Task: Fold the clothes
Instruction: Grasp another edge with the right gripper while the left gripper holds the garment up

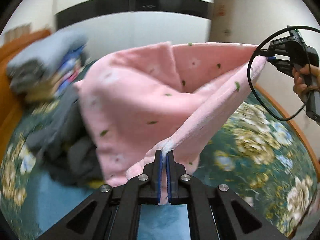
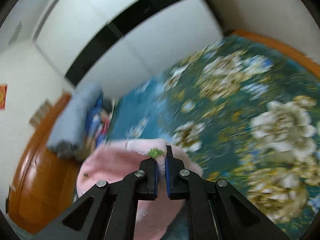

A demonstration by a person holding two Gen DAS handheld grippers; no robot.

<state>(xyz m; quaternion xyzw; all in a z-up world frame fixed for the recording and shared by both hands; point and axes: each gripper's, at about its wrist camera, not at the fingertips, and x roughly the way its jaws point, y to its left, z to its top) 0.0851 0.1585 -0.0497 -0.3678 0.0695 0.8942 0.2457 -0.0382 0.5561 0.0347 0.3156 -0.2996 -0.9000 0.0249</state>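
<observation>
Fluffy pink fleece garment (image 1: 140, 92)

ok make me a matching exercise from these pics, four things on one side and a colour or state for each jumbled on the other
Things:
1. pink garment
2. bedspread
3. folded stack
4. bed frame

Descriptions:
A. orange wood, along the edge of the bed
B. teal with large pale flowers
C. light blue on top, lying near the head of the bed
D. lifted off the bed, pinched at two edges by the left gripper and the right gripper

Pairs: 1-D, 2-B, 3-C, 4-A
</observation>
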